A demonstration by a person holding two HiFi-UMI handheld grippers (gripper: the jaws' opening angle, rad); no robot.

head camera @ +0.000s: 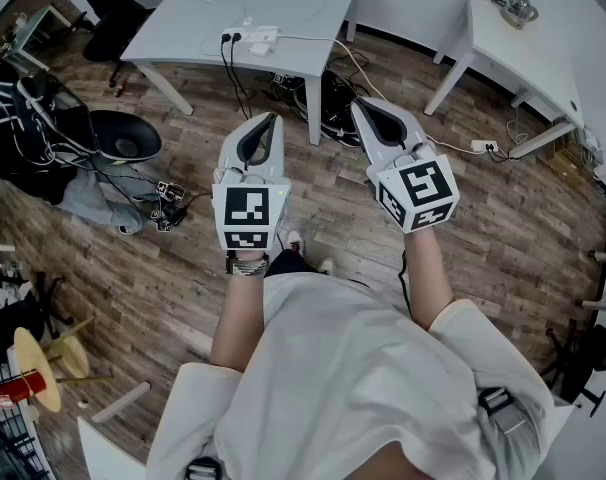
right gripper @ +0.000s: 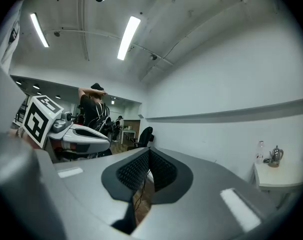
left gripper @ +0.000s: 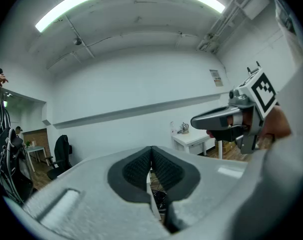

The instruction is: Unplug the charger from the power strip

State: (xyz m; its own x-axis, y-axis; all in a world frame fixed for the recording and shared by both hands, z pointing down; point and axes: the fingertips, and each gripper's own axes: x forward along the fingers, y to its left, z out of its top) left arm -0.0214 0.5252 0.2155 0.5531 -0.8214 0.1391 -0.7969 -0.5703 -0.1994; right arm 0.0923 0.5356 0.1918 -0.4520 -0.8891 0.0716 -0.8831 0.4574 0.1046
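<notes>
– Up at 12 o'clock on the white counter [head camera: 283, 3]: is that the power strip [head camera: 259, 37]?
– Yes. White, blocky, hard plastic by the look. Two dark plugs sit at its 9 o'clock end. I take one for the charger [head camera: 228, 36] but cannot tell which. Thin black cables [head camera: 227, 58] hang limp off the counter edge.
– Step?
– Approach, barely begun. Left hand-held gripper [head camera: 273, 120] and right hand-held gripper [head camera: 360, 103] are both about level over the plank floor [head camera: 163, 288], well apart from the strip. Both are pinched closed, pads meeting, nothing between.
– Pads?
– Black, finely ribbed, rubbery. Shells are matte grey and rounded.
– Next move?
– Judgement: close in toward 12 o'clock, spread one pair of jaws, take the plug body, not the cable. The other gripper is probably needed to pin the strip, which may slide on the smooth top.
</notes>
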